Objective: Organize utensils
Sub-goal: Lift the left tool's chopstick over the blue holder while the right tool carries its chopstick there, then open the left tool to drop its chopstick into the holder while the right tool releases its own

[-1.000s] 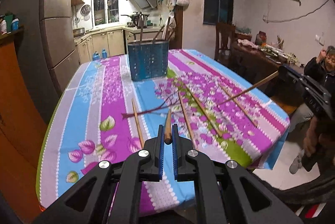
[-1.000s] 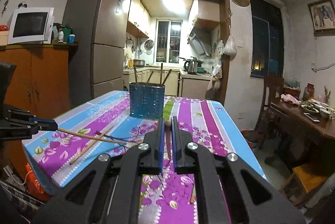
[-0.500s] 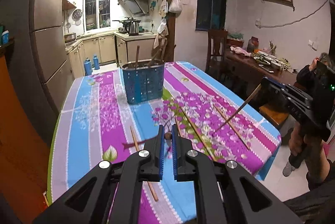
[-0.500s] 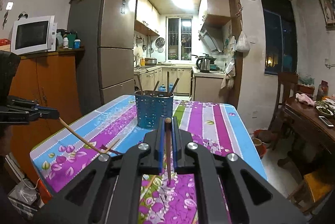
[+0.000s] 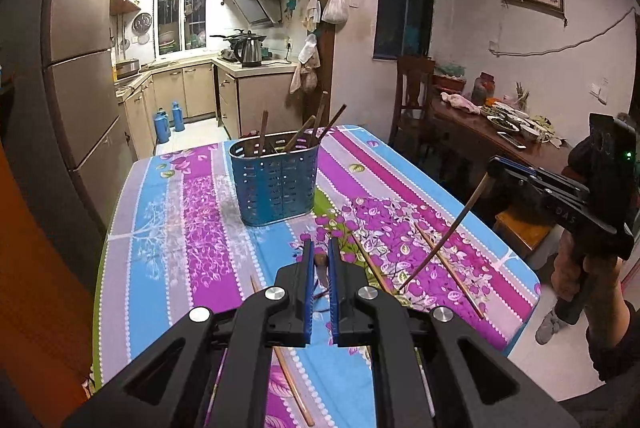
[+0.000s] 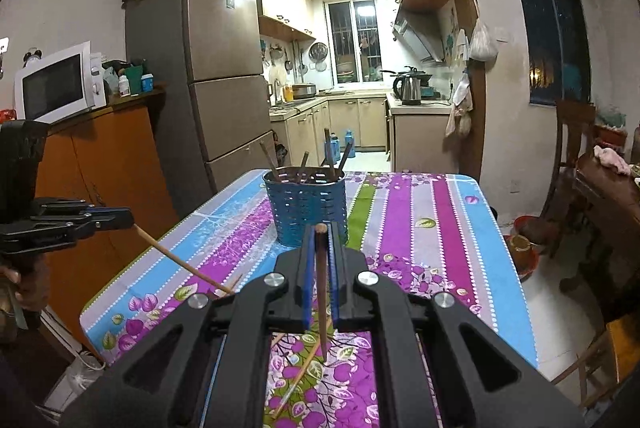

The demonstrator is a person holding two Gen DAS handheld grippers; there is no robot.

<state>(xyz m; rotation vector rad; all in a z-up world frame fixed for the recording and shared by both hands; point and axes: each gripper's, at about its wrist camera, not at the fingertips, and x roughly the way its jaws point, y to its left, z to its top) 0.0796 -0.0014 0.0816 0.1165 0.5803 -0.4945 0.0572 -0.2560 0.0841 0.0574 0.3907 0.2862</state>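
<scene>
The left gripper (image 5: 320,256) is clamped on a wooden chopstick (image 5: 321,270), whose butt end shows between the blue pads (image 5: 307,292); from the right wrist view the shaft of this stick slopes from the tool down toward the tablecloth. The right gripper (image 6: 320,244) is clamped on a second chopstick (image 6: 321,292), held nearly upright with its tip pointing down at the table. Both tools are held above the near end of the table (image 5: 168,228), which carries a striped floral cloth. Loose chopsticks (image 5: 448,264) lie flat on the cloth near the grippers. Farther along the table centre stands the blue perforated utensil holder (image 5: 276,184), upright, with several utensil handles (image 5: 320,120) protruding from its top. The kitchen counter with a kettle (image 5: 250,48) is beyond.
</scene>
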